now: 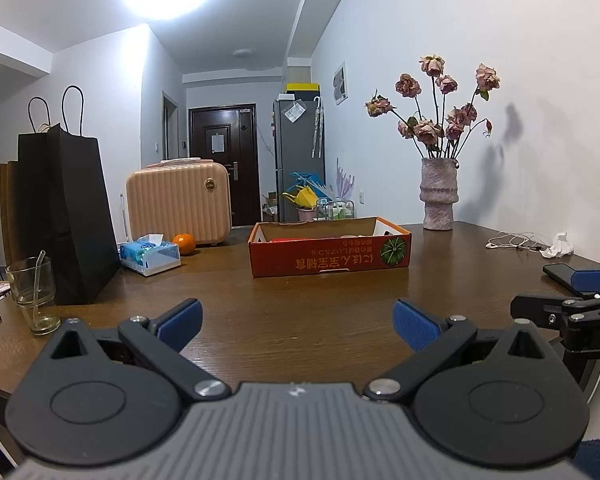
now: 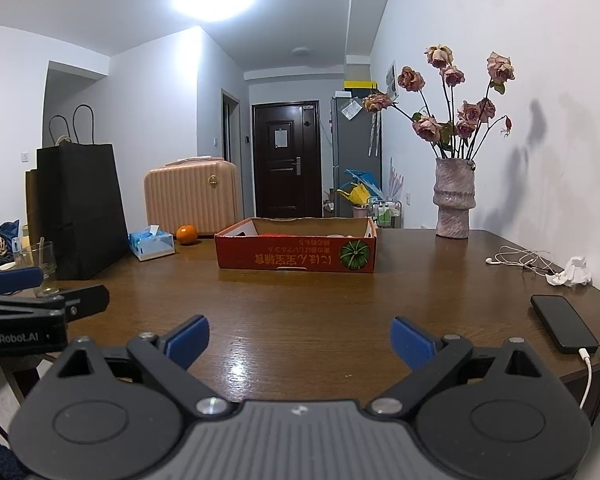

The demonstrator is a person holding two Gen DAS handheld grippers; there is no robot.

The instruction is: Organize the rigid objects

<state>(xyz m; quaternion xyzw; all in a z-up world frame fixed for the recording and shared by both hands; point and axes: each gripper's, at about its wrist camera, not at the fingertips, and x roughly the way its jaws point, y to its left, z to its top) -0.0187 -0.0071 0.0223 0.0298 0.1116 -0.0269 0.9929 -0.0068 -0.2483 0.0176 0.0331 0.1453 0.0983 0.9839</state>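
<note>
A red cardboard box (image 1: 330, 258) (image 2: 296, 256) stands open at the middle back of the brown table (image 1: 300, 300) (image 2: 300, 304); something red and something pale lie inside, mostly hidden by its wall. My left gripper (image 1: 298, 326) is open and empty, low over the table's near edge. My right gripper (image 2: 300, 344) is open and empty, beside it to the right. An orange (image 1: 184, 243) (image 2: 187, 234) and a tissue box (image 1: 150, 256) (image 2: 152, 244) sit left of the red box. A black phone (image 2: 564, 322) lies at the right edge on a white cable.
A black paper bag (image 1: 66, 216) (image 2: 80, 208) and a glass with a straw (image 1: 34, 294) (image 2: 40, 268) stand at the left. A vase of dried roses (image 1: 439, 196) (image 2: 454, 200), earphones (image 2: 520, 260) and crumpled tissue (image 2: 576, 272) are at the right. A pink suitcase (image 1: 178, 200) stands behind.
</note>
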